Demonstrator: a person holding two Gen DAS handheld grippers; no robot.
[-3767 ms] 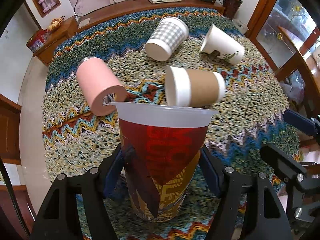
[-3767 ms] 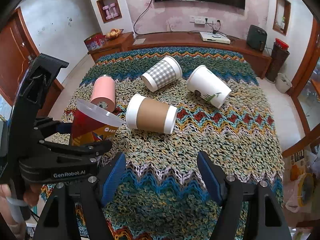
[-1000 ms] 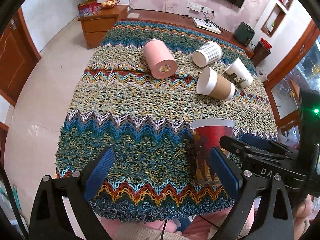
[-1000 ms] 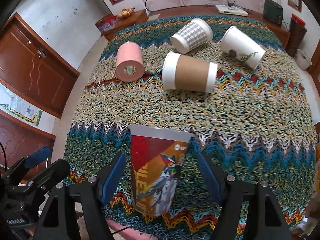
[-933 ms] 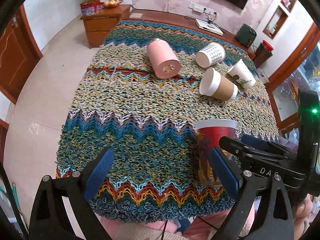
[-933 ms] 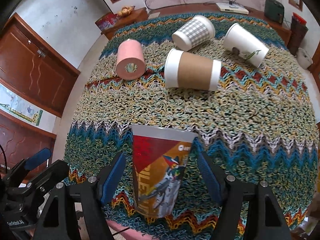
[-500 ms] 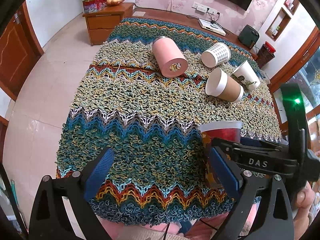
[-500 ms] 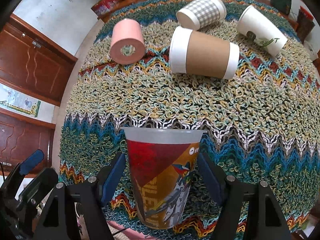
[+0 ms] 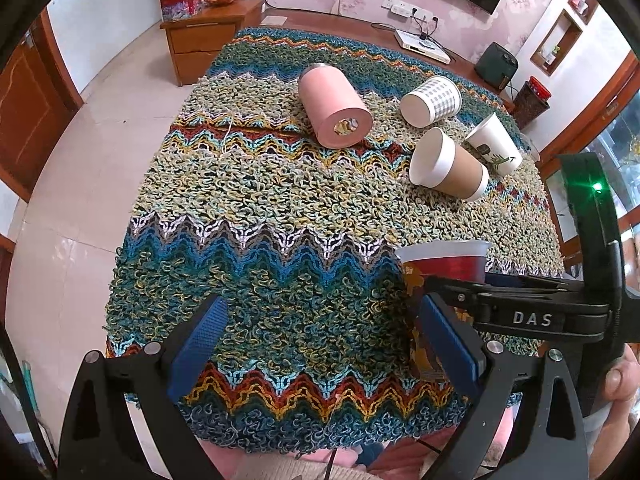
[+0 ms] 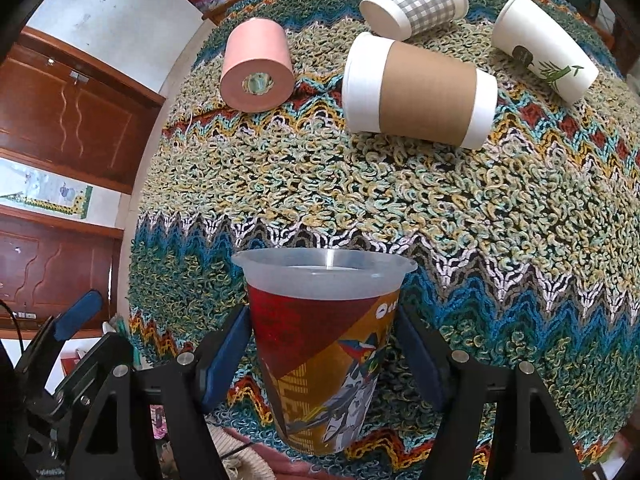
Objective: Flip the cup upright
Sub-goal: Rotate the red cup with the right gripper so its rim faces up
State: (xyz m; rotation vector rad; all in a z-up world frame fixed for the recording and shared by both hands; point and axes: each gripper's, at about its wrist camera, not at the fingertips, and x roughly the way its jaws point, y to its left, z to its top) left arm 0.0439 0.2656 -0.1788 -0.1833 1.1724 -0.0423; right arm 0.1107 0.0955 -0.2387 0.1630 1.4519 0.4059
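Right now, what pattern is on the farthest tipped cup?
Grey-and-white gingham check on the checked cup, white rim; clearest in the right wrist view.

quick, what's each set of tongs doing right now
Left tongs: open, holding nothing.
Right tongs: closed on the red and yellow cup, held upright.

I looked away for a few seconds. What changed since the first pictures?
The red printed cup passed from the left tool, now open and empty, to the right tool, which holds it upright near the blanket's front edge. The four cups behind still lie on their sides.
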